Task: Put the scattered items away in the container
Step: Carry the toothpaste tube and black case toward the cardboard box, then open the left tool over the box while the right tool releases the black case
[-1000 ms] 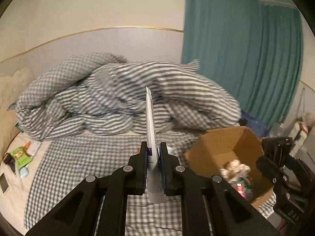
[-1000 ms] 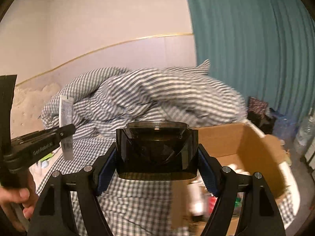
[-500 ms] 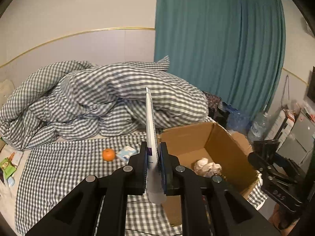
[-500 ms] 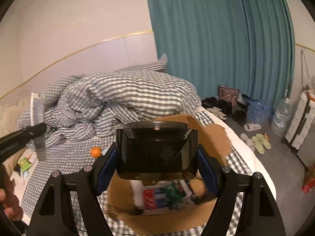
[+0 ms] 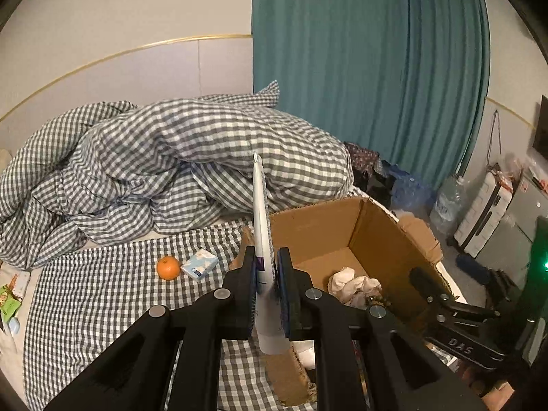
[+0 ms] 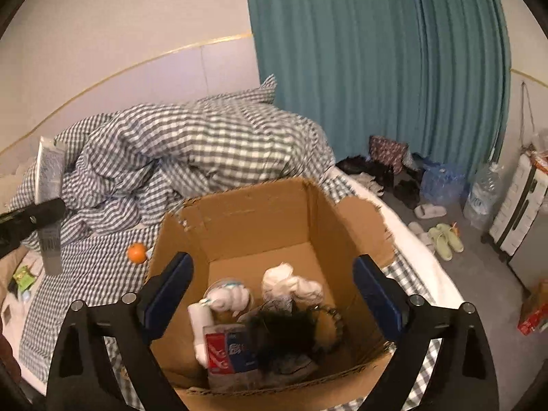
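My left gripper (image 5: pixel 266 287) is clamped on a white tube (image 5: pixel 262 239), flat crimped end up, cap end hanging below the pads, just at the near-left edge of the cardboard box (image 6: pixel 260 212). My right gripper (image 6: pixel 272 294) has just been opening and stands wide over the box with nothing between the pads. The box mouth is open. An orange (image 5: pixel 168 268) sits on the checked sheet (image 5: pixel 102 294).

Grey-and-white checked duvet (image 5: pixel 191 157); teal curtain (image 5: pixel 370 75); brown cardboard box (image 6: pixel 260 219); orange tangerine (image 5: pixel 168 268); white tube (image 5: pixel 262 239)
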Tool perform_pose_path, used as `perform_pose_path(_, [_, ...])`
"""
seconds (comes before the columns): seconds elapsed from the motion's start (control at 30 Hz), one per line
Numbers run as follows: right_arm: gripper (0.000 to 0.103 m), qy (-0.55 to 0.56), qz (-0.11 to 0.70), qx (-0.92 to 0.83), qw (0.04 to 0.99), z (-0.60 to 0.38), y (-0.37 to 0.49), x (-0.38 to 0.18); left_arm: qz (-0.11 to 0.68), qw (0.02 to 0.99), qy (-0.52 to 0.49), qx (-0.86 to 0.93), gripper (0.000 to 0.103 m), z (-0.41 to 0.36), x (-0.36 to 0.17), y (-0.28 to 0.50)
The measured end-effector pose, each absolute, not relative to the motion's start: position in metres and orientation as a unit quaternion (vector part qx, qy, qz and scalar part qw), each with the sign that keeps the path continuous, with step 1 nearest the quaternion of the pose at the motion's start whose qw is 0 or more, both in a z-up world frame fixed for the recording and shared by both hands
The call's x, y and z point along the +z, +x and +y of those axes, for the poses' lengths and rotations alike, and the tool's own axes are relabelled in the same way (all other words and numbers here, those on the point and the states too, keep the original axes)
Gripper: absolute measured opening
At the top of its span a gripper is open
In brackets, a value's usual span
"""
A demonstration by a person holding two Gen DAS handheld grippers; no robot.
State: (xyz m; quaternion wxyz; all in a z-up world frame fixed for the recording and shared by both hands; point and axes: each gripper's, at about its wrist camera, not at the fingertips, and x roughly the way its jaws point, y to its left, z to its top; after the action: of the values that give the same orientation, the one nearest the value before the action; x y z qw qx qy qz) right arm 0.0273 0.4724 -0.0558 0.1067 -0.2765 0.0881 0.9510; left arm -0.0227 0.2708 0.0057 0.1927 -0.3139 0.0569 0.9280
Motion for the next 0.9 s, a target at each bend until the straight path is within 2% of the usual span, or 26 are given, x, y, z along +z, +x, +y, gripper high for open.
perform_pose_path(0.37, [0.098,-0.255,0.153,0.943,0.151,0.526,0.057,-0.049,0.077,0.232,-0.336,0.91,0.011,0.327,-0.018,-0.03])
perform_pose_path(0.8, [0.098,-0.253,0.169,0.939,0.161,0.551,0.08,-0.047,0.1,0.286,-0.357,0.884,0.014,0.383,-0.034,-0.03])
perform_pose_path(0.83, [0.098,-0.255,0.174,0.939,0.154,0.551,0.08,-0.047,0.102,0.289,-0.356,0.883,0.017,0.384,-0.033,-0.03])
perform_pose_path(0.87, [0.098,-0.254,0.176,0.939,0.151,0.551,0.081,-0.046,0.103,0.291,-0.355,0.882,0.028,0.385,-0.031,-0.03])
perform_pose_path(0.9, [0.098,-0.251,0.174,0.94,0.152,0.549,0.082,-0.045,0.104,0.293,-0.352,0.883,0.05,0.385,-0.029,-0.03])
